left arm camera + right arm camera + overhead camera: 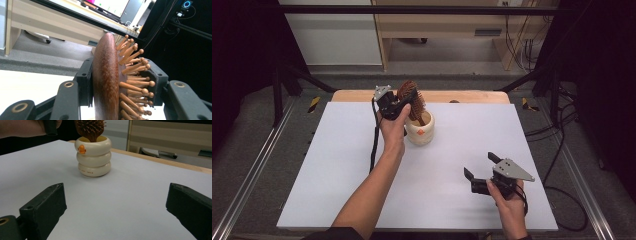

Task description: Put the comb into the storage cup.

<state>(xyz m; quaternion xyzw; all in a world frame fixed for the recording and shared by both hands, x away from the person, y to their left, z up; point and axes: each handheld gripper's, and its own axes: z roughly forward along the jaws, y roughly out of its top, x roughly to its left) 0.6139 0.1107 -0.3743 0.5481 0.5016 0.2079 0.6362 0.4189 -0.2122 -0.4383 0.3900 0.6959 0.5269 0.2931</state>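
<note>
Only the cream holder [420, 129] with its hairbrush [411, 100] blocks the white mat [337, 170]; everywhere around lies passable.

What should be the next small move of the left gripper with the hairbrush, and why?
Probably open the left gripper and lift it away. Its jaws clamp the wooden hairbrush by the head, and the handle already stands inside the cream holder, so the holder could likely support it.

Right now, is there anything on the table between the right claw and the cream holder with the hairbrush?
No. In the right gripper view, bare white table separates the open right claw from the holder.
</note>
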